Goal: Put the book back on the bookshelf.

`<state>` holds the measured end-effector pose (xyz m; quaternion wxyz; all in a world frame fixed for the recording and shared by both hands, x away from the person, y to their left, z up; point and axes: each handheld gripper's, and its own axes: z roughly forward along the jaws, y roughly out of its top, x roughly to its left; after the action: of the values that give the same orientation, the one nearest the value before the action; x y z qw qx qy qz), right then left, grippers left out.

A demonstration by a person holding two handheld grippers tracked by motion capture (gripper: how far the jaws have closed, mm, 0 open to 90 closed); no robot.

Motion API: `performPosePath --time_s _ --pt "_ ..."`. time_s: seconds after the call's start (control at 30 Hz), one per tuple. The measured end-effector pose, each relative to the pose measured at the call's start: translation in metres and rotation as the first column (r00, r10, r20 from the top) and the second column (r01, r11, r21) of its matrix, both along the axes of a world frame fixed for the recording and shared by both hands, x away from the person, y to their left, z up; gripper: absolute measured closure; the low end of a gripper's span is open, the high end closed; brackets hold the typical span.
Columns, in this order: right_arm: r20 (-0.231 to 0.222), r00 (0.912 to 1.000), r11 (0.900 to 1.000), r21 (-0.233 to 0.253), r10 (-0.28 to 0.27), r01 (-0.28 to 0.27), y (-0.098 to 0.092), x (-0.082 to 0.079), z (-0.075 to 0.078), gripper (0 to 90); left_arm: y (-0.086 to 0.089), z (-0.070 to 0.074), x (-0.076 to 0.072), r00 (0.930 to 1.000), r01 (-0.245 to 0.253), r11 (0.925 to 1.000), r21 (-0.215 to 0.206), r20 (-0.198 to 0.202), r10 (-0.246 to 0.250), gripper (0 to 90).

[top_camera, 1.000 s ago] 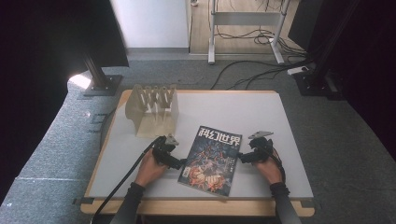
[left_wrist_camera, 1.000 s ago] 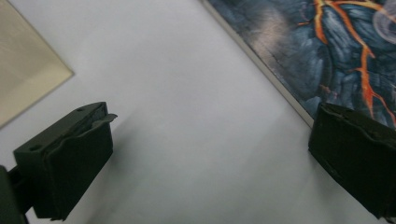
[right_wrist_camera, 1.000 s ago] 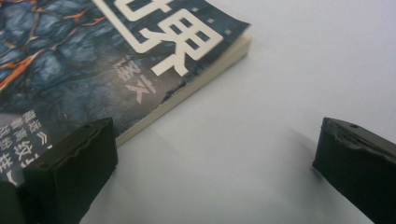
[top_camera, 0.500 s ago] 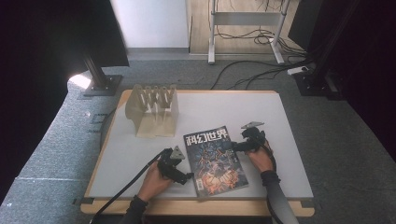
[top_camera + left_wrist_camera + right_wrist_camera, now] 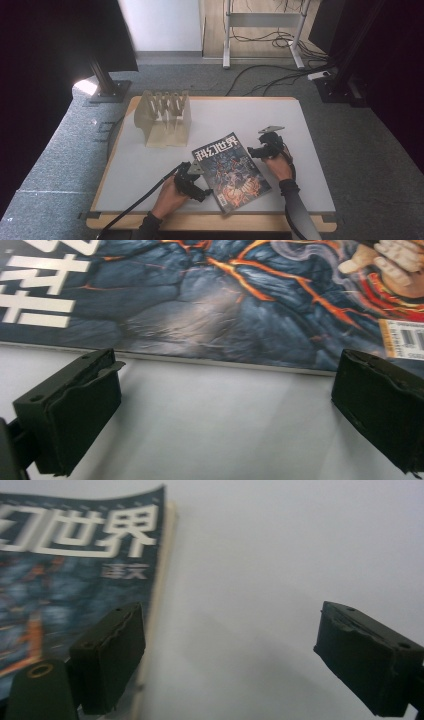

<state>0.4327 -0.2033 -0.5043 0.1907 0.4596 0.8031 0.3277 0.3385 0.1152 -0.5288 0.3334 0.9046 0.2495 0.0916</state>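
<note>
A magazine (image 5: 231, 170) with a dark cover, orange lava art and white title characters lies flat and skewed on the white table (image 5: 150, 165). My left gripper (image 5: 203, 193) is at its near left edge. In the left gripper view the magazine (image 5: 210, 295) runs across the top, and the left gripper (image 5: 225, 375) is open over bare table just short of that edge. My right gripper (image 5: 254, 151) sits at the magazine's far right corner. It (image 5: 230, 625) is open, with one jaw over the edge of the magazine (image 5: 75, 565) and the other over bare table.
A pale wooden slotted rack (image 5: 164, 118) stands at the table's back left. A black cable (image 5: 145, 197) trails from the left gripper off the front edge. Beyond the table are a black stand base (image 5: 107, 90), cables on the floor and a metal frame (image 5: 262, 20).
The magazine has turned counterclockwise on the table. My left gripper slid toward the front edge along its left side, and my right gripper moved away toward its far right corner.
</note>
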Motion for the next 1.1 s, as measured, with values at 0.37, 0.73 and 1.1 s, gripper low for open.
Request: performPosePath --time_s 0.37,0.73,1.1 --pt "-0.115 0.9803 0.984 0.099 0.161 -0.15 0.026 -0.008 -0.002 18.4 0.008 0.0 0.013 0.9981 -0.061 0.9981 -0.011 -0.005 0.061 0.0" --pt "-0.179 0.9751 0.974 0.204 0.132 -0.094 0.038 -0.001 -0.013 32.8 0.008 -0.001 0.013 0.9981 -0.062 0.998 -0.011 -0.003 0.062 0.0" --pt "-0.202 0.9637 0.958 0.261 0.175 -0.12 0.023 -0.01 -0.004 48.8 0.008 -0.001 0.013 0.998 -0.062 0.998 -0.011 -0.002 0.062 0.0"
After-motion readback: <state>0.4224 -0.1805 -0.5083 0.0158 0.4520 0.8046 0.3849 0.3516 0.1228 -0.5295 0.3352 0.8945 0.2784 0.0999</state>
